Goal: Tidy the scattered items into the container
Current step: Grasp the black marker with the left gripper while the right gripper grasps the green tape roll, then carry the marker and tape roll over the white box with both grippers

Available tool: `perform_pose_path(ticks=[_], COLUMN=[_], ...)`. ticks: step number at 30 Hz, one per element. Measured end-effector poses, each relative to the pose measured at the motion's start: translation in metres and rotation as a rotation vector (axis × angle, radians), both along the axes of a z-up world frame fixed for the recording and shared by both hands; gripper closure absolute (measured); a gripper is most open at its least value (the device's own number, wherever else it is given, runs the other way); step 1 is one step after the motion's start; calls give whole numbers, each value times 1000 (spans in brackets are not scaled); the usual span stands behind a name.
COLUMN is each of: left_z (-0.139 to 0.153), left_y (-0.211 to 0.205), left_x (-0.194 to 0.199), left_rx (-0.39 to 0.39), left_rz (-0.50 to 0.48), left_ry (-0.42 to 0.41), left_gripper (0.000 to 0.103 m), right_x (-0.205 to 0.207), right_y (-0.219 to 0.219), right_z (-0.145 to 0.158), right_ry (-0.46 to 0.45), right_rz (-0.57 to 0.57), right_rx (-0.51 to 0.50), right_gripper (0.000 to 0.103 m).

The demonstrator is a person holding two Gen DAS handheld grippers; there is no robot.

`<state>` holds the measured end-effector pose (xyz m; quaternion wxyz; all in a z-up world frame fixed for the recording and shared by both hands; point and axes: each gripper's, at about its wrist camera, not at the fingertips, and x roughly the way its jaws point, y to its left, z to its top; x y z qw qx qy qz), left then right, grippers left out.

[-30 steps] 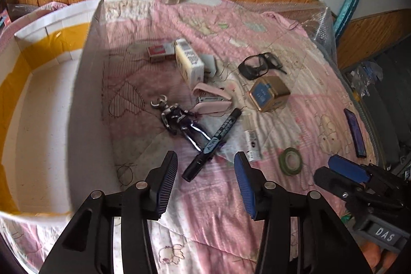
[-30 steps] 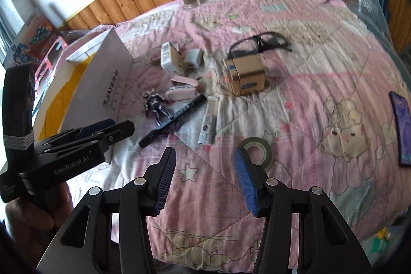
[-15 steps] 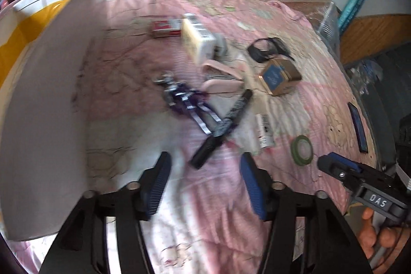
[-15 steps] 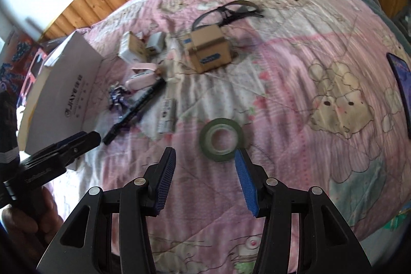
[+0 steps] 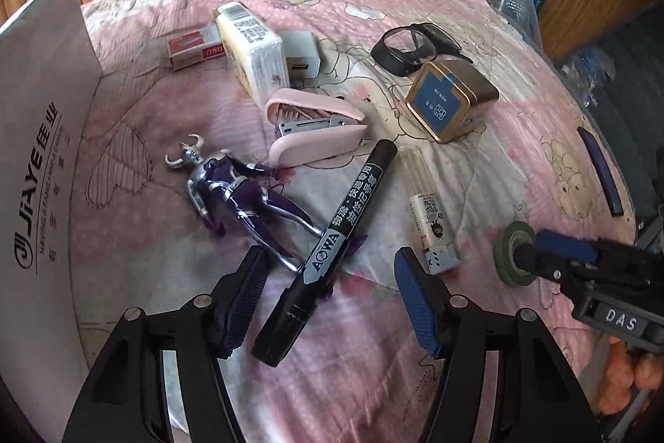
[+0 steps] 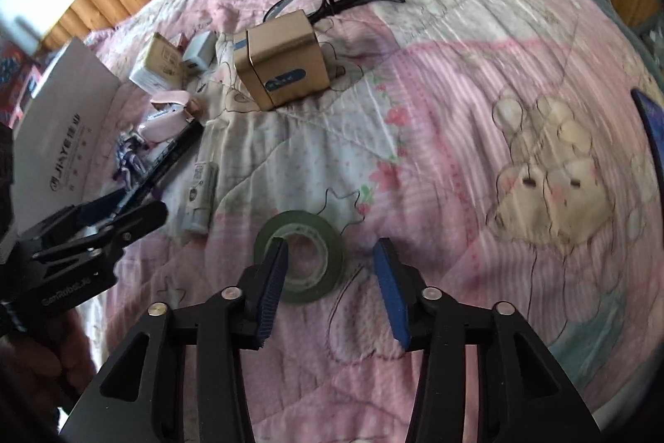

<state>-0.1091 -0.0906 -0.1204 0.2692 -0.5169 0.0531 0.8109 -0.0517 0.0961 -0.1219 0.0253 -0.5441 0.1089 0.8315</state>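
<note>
A pink quilt (image 6: 477, 119) printed with cartoon rabbits covers the surface, with wood panelling behind it. The left gripper (image 5: 328, 293) hangs with its 2 blue-padded fingers spread wide, and the butt end of a black marker (image 5: 332, 248) lies between them, untouched; its label reads "AOWA" above a line of Chinese characters. The marker lies across the legs of a purple and silver toy figure (image 5: 232, 189). Just beyond them sits a pink stapler (image 5: 315, 131), and to the right a small white tube (image 5: 427, 227) with a QR code. Further off are a gold tin (image 5: 450, 100) with a blue label, black glasses (image 5: 411, 46), a white charger (image 5: 299, 59), a cream packet (image 5: 253, 52) and a red and white box (image 5: 195, 48). At the left stands the white container (image 5: 37, 160), its wall printed "JiAYE".

The right gripper (image 6: 328, 281) is also open wide, low over a green tape roll (image 6: 328, 248): its left finger sits over the roll's hole, its right finger outside the rim.
</note>
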Motion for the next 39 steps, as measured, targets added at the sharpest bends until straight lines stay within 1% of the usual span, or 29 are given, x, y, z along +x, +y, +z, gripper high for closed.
perform_pose_path(ticks=[1,2,3,4,5,6,7,9,12,14,19,25,30,34,39], left_z=[0,0,0,0,0,1,2,3,7,12,26,44,61,76,103], left_y=[0,-1,-2,-5,-9,-12,-15,-18,-19,-22,-31,-49,-61,-69,-80], left_x=[0,0,0,0,-1,-3,-3,-2,2,7,18,26,33,41,51], left_rx=[0,-5,-18,-30,-31,-23,-13,0,15,25,59,132,156,180,219], left_rz=[-1,0,6,15,24,31,36,37,39,43,65,109,125,128,129], left_ry=[-2,0,10,19,19,13,7,-3,-9,-8,5,5,34,57,105], left_gripper=[41,49,54,65,72,74,76,79,82,86,87,87,87,87,87], right_x=[-2,-2,-2,-1,-1,-1,-2,-2,3,7,16,25,29,29,29], right_y=[-3,-7,-9,-10,-11,-12,-12,-12,-3,1,-4,-20,-28,-42,-67], right_z=[0,0,-1,-1,-1,-1,-1,-1,7,15,30,40,52,70,94], right_ry=[-5,-6,-4,0,6,12,17,21,28,43,68,96,119,152,202], right_rz=[23,45,59,69,76,79,80,83,53,40,40,62,73,100,145], right_rx=[40,74,91,105,118,122,123,124,57,30,5,-18,-44,-44,-40], right_gripper=[68,71,72,73,77,81,82,86,88,88,89,89,89,89,89])
